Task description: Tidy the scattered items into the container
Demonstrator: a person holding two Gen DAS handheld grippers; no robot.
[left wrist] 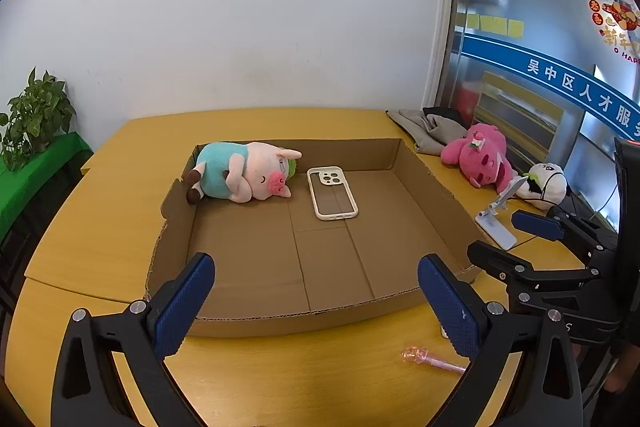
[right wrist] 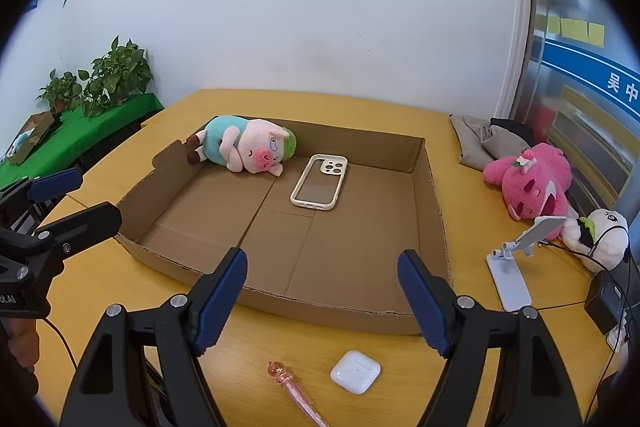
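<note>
A shallow open cardboard box (left wrist: 436, 187) (right wrist: 434, 227) lies on the yellow table. Inside it lie a plush pig (left wrist: 244, 173) (right wrist: 244, 145) at the far left and a cream phone case (left wrist: 332, 193) (right wrist: 320, 182). On the table in front of the box lie a pink pen (left wrist: 432, 358) (right wrist: 290, 385) and a white earbud case (right wrist: 355, 371). My left gripper (left wrist: 316, 303) is open and empty above the box's near edge; it also shows at the left of the right wrist view (right wrist: 76, 199). My right gripper (right wrist: 322, 297) is open and empty above the pen and case; it shows at the right of the left wrist view (left wrist: 508, 239).
To the right of the box lie a pink plush (left wrist: 480, 157) (right wrist: 532, 183), a white plush (left wrist: 546, 185) (right wrist: 600, 235), a white phone stand (left wrist: 498, 223) (right wrist: 512, 275), a grey cloth (left wrist: 430, 131) (right wrist: 484, 143) and a black adapter with cables (right wrist: 608, 297). Potted plants (right wrist: 108, 75) stand on a green table at the left.
</note>
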